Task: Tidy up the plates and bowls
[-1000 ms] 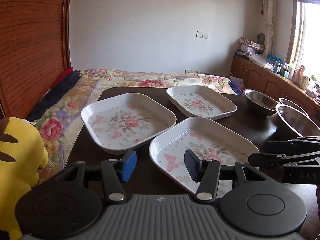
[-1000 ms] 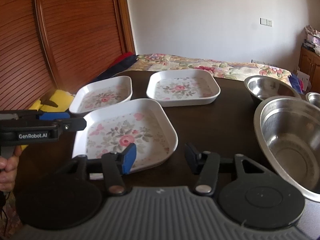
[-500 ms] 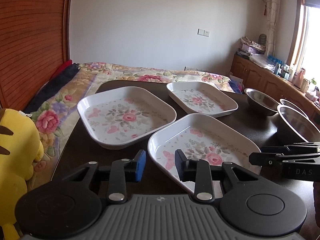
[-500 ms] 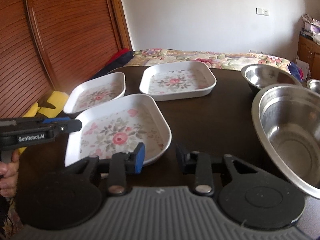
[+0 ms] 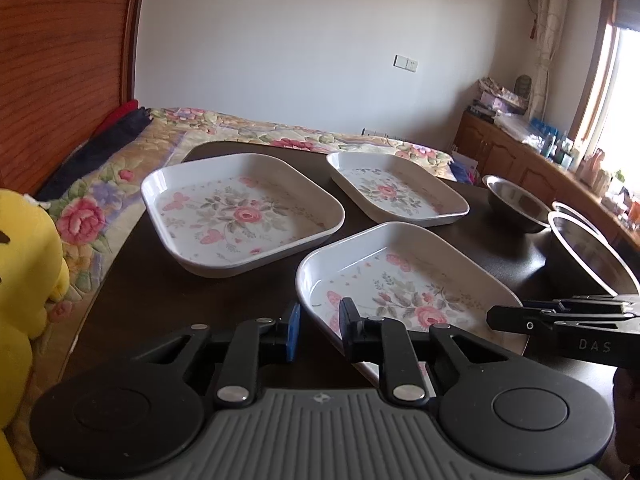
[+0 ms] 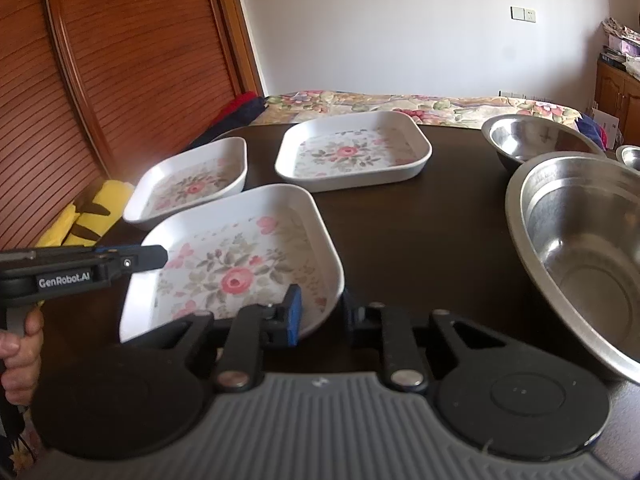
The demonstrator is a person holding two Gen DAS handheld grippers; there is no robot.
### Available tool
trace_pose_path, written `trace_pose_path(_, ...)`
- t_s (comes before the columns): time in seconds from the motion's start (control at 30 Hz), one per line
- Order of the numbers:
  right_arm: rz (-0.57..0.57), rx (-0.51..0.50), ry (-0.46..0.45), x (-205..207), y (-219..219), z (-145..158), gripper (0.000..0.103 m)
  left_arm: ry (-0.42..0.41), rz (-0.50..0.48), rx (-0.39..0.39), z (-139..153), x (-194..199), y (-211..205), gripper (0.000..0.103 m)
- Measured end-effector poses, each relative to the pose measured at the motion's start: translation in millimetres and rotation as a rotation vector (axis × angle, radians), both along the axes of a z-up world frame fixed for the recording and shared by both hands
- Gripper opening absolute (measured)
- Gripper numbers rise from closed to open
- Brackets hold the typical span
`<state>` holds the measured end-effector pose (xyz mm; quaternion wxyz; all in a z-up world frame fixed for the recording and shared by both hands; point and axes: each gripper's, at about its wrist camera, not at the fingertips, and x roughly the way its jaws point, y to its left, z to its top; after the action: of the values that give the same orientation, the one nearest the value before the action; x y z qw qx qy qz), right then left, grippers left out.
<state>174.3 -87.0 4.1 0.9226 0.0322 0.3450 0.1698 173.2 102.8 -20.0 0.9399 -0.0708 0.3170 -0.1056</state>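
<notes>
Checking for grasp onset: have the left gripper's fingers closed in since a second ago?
Yes. The left gripper has narrowed its finger gap and now straddles the near rim of the nearest white floral square plate.

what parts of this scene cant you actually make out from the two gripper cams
- Nearest white floral square plate: its near rim, left wrist view, is hidden behind the left gripper.
- Large steel bowl: right side cut off by the right wrist frame edge.
- Small steel bowl: only a sliver shows at that edge.
- Items on the wooden counter: too small to identify.
</notes>
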Motion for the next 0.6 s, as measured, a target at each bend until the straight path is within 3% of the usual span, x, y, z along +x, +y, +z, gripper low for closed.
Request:
trace_pose_path(0.2,-0.004,0.054,0.016,1,-9,-1,0.013,-0.011,0.008,-0.039,1,-7,6,0.046)
trace_pose_path(0.6,0.017,0.086,-0.026,-12,-11,15,0.008,-0.045,0.014,-0.066,11,-27,11,0.042)
